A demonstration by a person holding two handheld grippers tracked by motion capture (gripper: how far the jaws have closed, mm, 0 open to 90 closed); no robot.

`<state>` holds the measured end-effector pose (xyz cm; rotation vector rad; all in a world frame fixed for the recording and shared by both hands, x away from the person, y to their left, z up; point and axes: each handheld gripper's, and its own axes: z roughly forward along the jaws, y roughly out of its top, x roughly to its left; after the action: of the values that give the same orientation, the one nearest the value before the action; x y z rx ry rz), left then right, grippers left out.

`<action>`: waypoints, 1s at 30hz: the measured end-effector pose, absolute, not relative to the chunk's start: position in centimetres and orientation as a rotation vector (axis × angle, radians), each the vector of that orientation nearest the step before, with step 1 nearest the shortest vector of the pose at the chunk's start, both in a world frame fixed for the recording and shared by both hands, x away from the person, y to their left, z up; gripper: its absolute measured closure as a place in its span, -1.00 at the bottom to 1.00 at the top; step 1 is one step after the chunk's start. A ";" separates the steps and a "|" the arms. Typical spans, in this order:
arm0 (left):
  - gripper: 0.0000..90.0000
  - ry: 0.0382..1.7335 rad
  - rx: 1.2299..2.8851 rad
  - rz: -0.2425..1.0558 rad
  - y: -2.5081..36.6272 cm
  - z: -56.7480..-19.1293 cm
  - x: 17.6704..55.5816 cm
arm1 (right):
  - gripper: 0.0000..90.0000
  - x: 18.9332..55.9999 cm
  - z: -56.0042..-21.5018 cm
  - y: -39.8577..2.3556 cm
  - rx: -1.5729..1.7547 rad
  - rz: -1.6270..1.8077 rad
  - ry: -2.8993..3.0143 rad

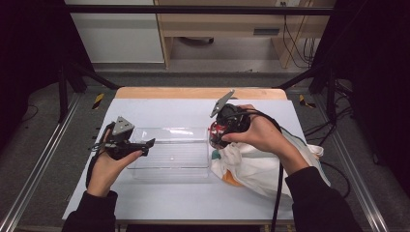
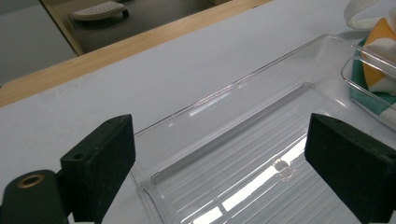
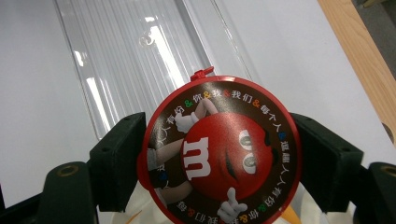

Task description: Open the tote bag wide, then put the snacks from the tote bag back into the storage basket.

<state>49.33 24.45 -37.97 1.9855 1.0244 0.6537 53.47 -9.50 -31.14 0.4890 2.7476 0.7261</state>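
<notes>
Inspector: Where is the M&M's tin (image 3: 219,151)?

Onlooker: Clamped across its sides in the right gripper (image 3: 219,154), above the clear tray's (image 1: 169,166) right end, lifted from the cloth bag (image 1: 251,166). Presumably bound for the tray.

Inspector: The left gripper (image 2: 219,168)?

Onlooker: Released, jaws apart over the tray's left end, perhaps ready to steady it.

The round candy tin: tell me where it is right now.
The round candy tin sits clamped between the right gripper's jaws, held at the right end of the clear plastic tray, just above the white cloth bag.
</notes>
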 end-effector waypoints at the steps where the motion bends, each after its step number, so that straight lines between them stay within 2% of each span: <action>1: -0.80 1.027 1.985 0.656 24.5 -38.0 49.3 | -0.46 53.4 -31.1 -9.5 0.492 0.723 2.747; 24: -0.83 1.012 1.978 0.660 25.1 -37.5 49.2 | -0.46 54.6 -29.9 -8.7 0.465 0.770 2.757; 30: -0.84 1.052 1.981 0.673 26.1 -37.9 49.3 | -0.46 55.4 -29.7 -8.4 0.425 0.771 2.766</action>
<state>49.26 26.07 -37.93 1.9808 1.0519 0.6730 55.40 -8.38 -29.68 0.4250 2.7658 0.7709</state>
